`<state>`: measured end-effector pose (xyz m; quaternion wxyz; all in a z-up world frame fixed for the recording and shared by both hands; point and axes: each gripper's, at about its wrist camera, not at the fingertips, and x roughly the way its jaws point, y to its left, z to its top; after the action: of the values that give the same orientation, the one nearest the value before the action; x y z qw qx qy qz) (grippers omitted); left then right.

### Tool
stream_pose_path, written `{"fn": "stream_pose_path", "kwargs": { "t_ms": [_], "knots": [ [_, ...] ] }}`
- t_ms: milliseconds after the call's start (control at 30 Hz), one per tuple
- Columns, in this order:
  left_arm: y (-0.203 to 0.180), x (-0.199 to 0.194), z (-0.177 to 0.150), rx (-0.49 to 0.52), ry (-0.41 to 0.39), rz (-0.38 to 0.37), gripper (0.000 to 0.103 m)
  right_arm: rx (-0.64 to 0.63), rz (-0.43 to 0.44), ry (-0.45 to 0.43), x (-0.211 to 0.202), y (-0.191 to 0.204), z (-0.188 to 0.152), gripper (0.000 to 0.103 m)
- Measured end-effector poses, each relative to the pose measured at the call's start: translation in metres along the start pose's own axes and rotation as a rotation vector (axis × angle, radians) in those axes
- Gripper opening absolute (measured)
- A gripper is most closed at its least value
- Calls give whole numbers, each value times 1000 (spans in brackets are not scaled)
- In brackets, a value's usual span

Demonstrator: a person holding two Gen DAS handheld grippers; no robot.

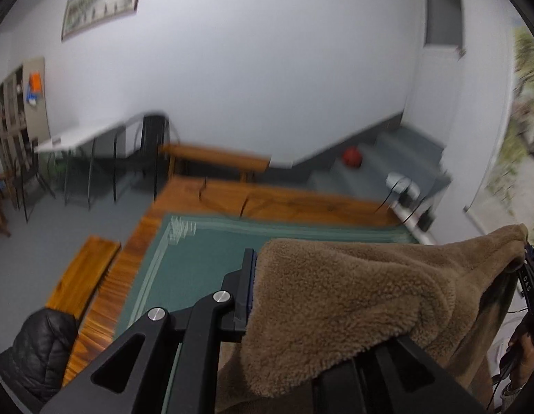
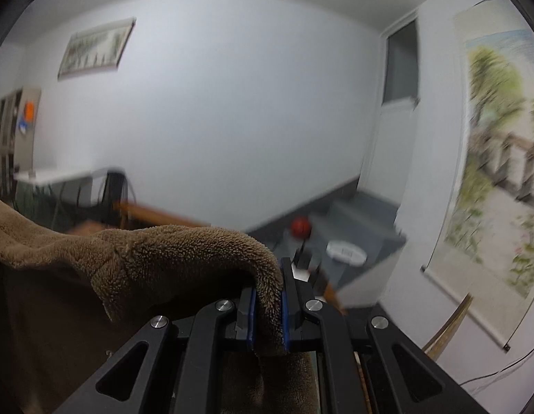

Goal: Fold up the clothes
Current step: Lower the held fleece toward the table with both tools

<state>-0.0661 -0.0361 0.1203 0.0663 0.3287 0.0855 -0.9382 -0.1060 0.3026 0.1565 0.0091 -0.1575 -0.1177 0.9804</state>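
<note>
While you are lifting the brown fleece garment (image 1: 353,310) above the green mat (image 1: 198,258) on the wooden counter (image 1: 294,203), your right tongs (image 2: 267,307) are pinching its edge. Your left tongs (image 1: 322,296) are covered by fleece; I cannot tell their state.

White letters "DAS" stand on the right tongs (image 1: 532,276).

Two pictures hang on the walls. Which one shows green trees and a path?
The scroll on the right wall, tall and unframed. The framed picture on the back wall is wide and pale, its drawing too small to read.
</note>
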Motion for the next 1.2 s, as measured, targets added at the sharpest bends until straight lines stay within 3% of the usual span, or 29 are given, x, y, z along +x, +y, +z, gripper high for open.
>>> {"fn": "stream_pose_path", "kwargs": {
  "t_ms": [200, 333, 433, 533, 633, 800, 900, 1033, 1100, 1133, 1200],
  "knots": [
    [10, 148, -13, 7, 251, 37, 11, -59, 6, 228, 115, 30, -52, 11],
    [19, 212, -34, -16, 396, 61, 15, -92, 42, 375, 167, 45, -84, 11],
    [21, 241, -43, -15, 453, 79, 25, -75, 81, 440, 187, 50, -97, 11],
    [27, 262, -41, -88, 511, 69, 42, 1, 105, 469, 195, 45, -100, 15],
    [40, 273, -36, -193, 560, 25, 45, 111, 155, 509, 208, 33, -94, 15],
    [34, 284, -30, -195, 629, 4, 45, 253, 226, 554, 224, 31, -87, 15],
    [40, 288, -29, -266, 659, -52, 61, 271, 248, 628, 239, 38, -91, 15],
    [44, 285, -24, -257, 673, -63, 68, 307, 251, 656, 238, 33, -97, 16],
    [39, 280, -18, -157, 626, -4, 75, 304, 241, 645, 233, 29, -97, 21],
    [35, 277, -17, -112, 601, 21, 78, 295, 234, 639, 230, 28, -96, 28],
    [28, 272, -19, -53, 564, 43, 78, 265, 210, 615, 225, 28, -93, 58]
  ]
}}
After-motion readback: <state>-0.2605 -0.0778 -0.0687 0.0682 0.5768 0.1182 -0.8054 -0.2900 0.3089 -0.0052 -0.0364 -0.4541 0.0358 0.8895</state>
